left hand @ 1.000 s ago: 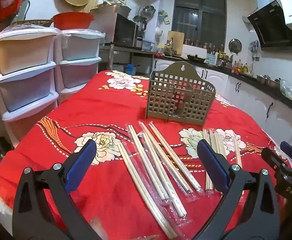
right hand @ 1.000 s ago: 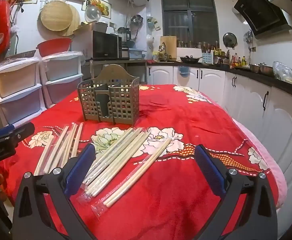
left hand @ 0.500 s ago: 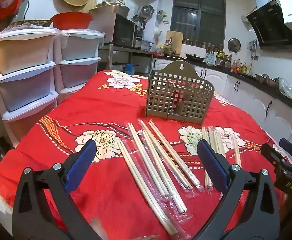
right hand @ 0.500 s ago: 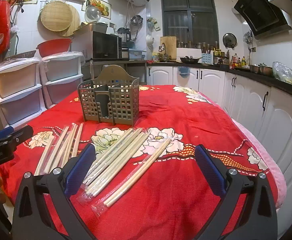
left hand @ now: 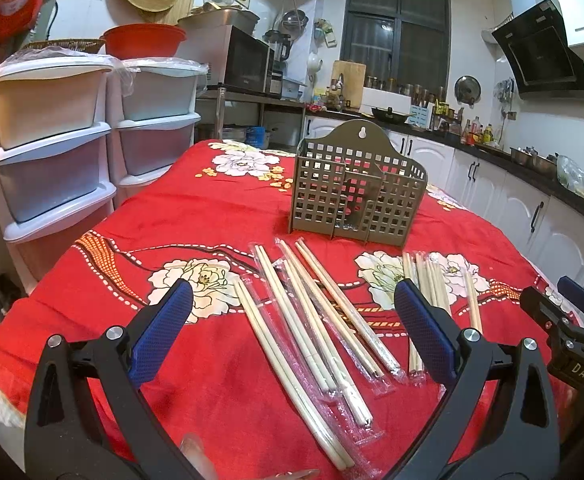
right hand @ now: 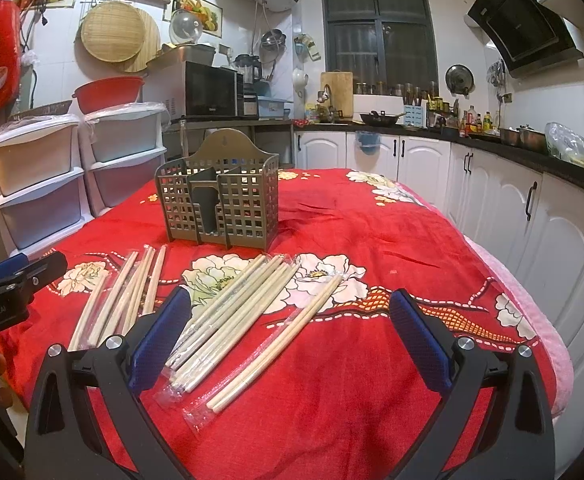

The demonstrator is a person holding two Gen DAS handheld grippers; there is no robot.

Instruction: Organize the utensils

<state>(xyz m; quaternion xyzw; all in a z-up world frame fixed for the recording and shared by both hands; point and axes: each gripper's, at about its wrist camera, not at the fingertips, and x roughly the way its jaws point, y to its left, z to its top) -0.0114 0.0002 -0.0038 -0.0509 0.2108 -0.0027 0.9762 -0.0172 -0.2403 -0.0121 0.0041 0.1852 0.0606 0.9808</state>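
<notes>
left gripper [left hand: 292, 320]: nearest, hovering over the near table edge, jaws spread wide, nothing between the blue pads – looks set to straddle a wrapped pair.
right gripper [right hand: 290, 320]: also near, jaws wide apart and empty, hanging above the right-hand bundle; its tip shows at the right edge of the left wrist view.
left chopstick group [left hand: 312, 320]: pairs in clear plastic sleeves, lying flat on the cloth, fanned near-to-far, directly in front of the left gripper – easy reach for that side.
right chopstick group [right hand: 236, 312]: more sleeved pairs, lying diagonally, one pair [right hand: 280, 336] a little apart to the right; probably split so each gripper has its own pile.
red floral tablecloth [right hand: 372, 240]: covers the whole table, soft, so sticks sit low – a flat pinch may be fiddly.
utensil holder [left hand: 358, 192]: grey lattice caddy with dividers, upright beyond both piles, mid-table, looks empty – likely the target for the chopsticks.
progress: nothing picked up yet, judging by the layout.
</notes>
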